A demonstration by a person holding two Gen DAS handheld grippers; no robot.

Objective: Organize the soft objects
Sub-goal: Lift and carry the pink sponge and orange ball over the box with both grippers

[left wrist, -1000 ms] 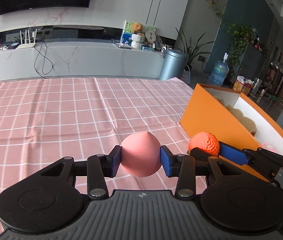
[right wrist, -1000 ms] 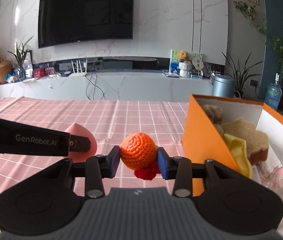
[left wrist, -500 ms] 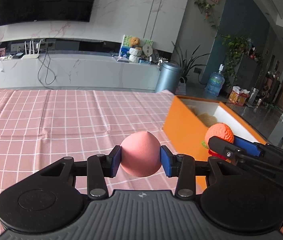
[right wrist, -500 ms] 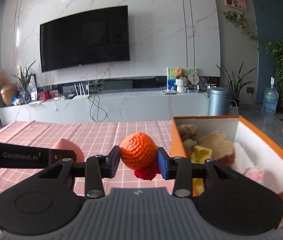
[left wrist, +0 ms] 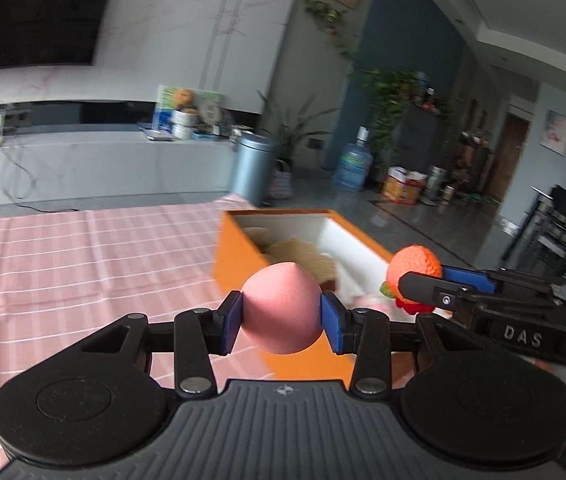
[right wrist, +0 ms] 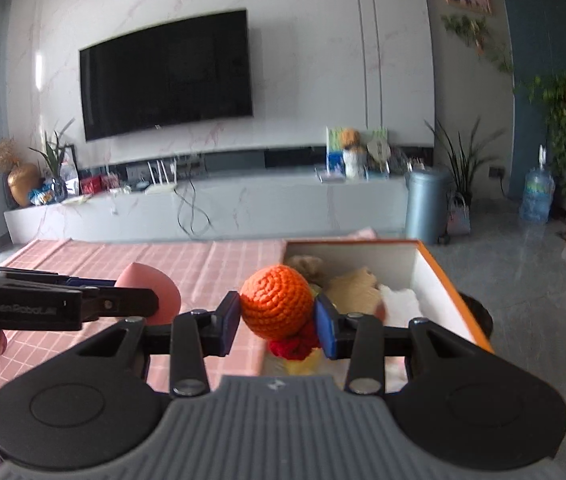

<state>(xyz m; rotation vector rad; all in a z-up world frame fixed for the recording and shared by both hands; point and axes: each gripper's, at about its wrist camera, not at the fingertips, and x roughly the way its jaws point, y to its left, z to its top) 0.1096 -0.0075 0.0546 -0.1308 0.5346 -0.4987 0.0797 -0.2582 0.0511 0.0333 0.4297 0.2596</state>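
Left gripper (left wrist: 282,317): jaws partly closed, pads pressing both flanks of a pink sponge (left wrist: 281,307), teardrop-shaped, tip pointing up and away. Held in the air over the near left wall of the orange box (left wrist: 239,254), with the pink checked cloth on the table (left wrist: 83,256) out at 9 o'clock.

Right gripper (right wrist: 278,317): jaws partly closed on an orange crochet ball (right wrist: 277,301), gripped across its widest part; a red knitted bit (right wrist: 294,346) hangs under it. It hangs over the near end of the box (right wrist: 449,292), whose open inside runs off toward 12 to 1 o'clock.

Inside the box: tan plush pieces (right wrist: 353,286) and something white (right wrist: 401,304), with yellow showing beneath the ball.

Handling, as judged:
- Sponge: very light, squashy, smooth skin. The broad belly is the right hold; the tapered tip would likely squirt out.
- Crochet ball: light, stuffed, yarn gives good friction. The mid-body hold looks sound; the dangling red part could snag on the box rim.
- Neither is fragile, so both should take a short drop onto the plush.

The two grippers sit close, side by side, so there is some risk of bumping.
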